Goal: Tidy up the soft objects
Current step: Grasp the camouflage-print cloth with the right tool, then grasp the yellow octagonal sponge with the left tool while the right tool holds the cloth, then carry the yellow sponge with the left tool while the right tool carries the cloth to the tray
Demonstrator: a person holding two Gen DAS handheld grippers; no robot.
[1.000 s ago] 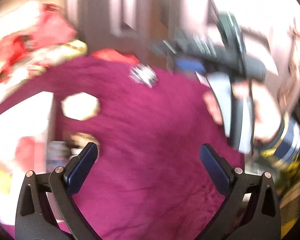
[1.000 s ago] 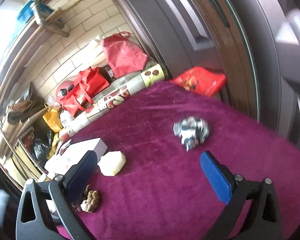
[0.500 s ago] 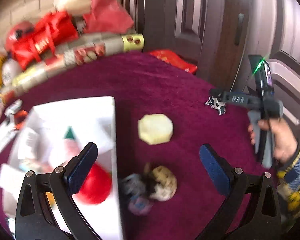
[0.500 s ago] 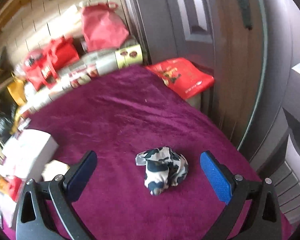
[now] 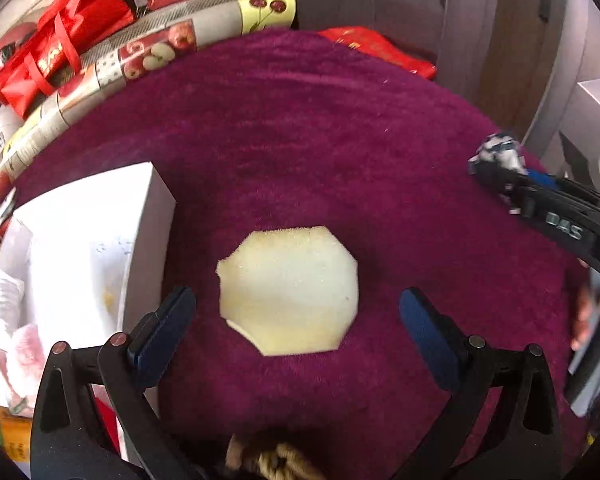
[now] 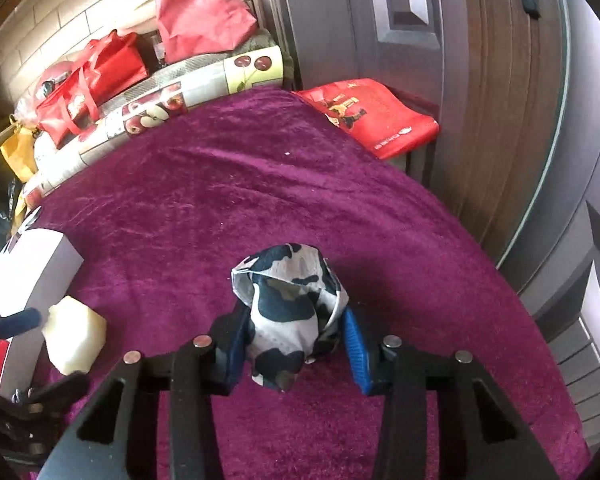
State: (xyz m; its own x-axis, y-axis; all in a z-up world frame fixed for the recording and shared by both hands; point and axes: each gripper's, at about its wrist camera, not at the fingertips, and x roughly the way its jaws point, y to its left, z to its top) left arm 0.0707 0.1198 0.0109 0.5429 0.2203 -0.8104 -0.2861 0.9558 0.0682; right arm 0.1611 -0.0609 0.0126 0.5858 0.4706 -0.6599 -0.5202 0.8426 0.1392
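Note:
A pale yellow octagonal sponge [image 5: 290, 290] lies on the purple cloth [image 5: 320, 152], between the open fingers of my left gripper [image 5: 296, 320], which do not touch it. The sponge also shows in the right wrist view [image 6: 74, 340]. My right gripper [image 6: 296, 342] is shut on a black-and-white cow-print cloth [image 6: 288, 312]; the cloth and that gripper also show at the right edge of the left wrist view [image 5: 498, 156]. A white open box [image 5: 72, 264] stands left of the sponge with soft things inside.
A tan knotted item [image 5: 272, 460] lies at the near edge below the left gripper. Red bags [image 6: 92, 80], a fruit-print roll [image 6: 172, 100] and a flat red bag [image 6: 372, 116] border the cloth's far side. A wooden door [image 6: 480, 80] stands at right.
My left gripper moved forward to the sponge, which now sits between its fingers. My right gripper moved onto the cow-print cloth and shut on it.

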